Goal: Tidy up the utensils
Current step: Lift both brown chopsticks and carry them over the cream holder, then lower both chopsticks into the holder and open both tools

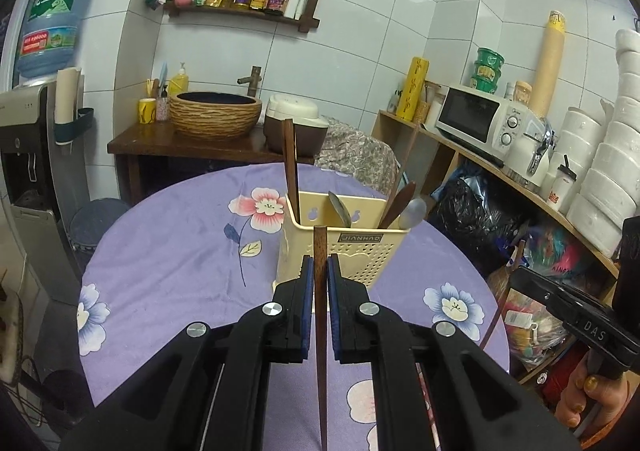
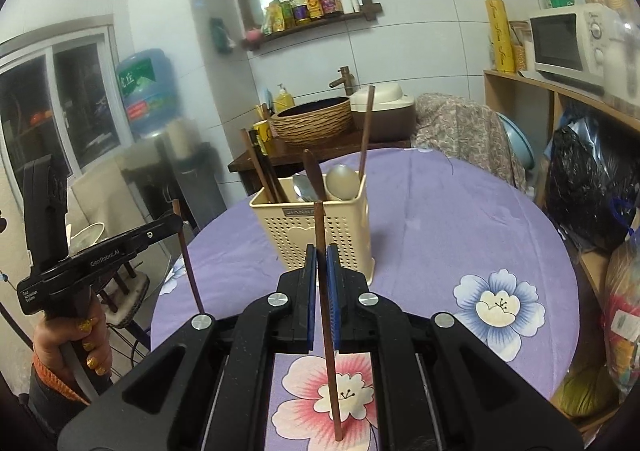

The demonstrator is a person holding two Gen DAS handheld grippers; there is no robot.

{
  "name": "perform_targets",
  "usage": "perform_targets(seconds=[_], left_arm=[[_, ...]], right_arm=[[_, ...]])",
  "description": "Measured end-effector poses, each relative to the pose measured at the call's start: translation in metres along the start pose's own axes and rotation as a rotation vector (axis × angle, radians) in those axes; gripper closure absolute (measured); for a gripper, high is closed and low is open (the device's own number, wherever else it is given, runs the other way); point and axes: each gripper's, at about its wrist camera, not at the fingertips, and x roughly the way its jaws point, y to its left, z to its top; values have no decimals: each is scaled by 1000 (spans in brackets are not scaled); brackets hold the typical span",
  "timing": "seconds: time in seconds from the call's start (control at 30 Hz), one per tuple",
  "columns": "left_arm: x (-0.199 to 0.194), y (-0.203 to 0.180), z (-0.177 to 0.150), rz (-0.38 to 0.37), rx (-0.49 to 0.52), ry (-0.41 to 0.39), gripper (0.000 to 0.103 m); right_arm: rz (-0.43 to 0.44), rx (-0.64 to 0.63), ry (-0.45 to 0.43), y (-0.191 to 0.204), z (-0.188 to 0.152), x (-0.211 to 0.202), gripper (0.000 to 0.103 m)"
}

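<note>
While both tools hung above the purple flowered tablecloth (image 1: 168, 251), each one was clenched on a single wooden chopstick. The left gripper (image 1: 319, 271) pinched its chopstick (image 1: 320, 331) between the blue pads, the stick standing nearly upright so that its blunt end rose above the fingertips and its thin end pointed down toward the cloth. The right gripper (image 2: 321, 263) held the other chopstick (image 2: 326, 311) the same way, gripped part-way along its length rather than at an end, which probably kept it from swinging.

Both sticks faced the cream perforated holder (image 1: 352, 251) standing near the middle of the round table, just ahead of the grippers. Several utensils already stood in it: dark chopsticks (image 1: 290, 167) leaning at one corner, a metal spoon (image 1: 340, 209) and a wooden spoon (image 1: 398, 207) beside it.

Judging by that upright hold, the pair seemed ready to be dropped tip-first into the holder's open top, which still had room.
</note>
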Motion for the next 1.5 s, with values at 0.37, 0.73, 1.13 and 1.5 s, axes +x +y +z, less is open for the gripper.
perform_targets(seconds=[0.37, 0.73, 1.13, 1.5], left_arm=[[-9, 4, 6, -4, 10, -20, 95], [-17, 2, 34, -28, 32, -49, 95], [-41, -25, 147, -4, 97, -218, 95], [13, -33, 161, 130, 108, -275, 95]], right_arm=[[21, -29, 4, 12, 10, 4, 97], [68, -51, -10, 15, 40, 4, 97], [26, -93, -185, 30, 183, -20, 97], [-49, -40, -235, 17, 211, 34, 97]])
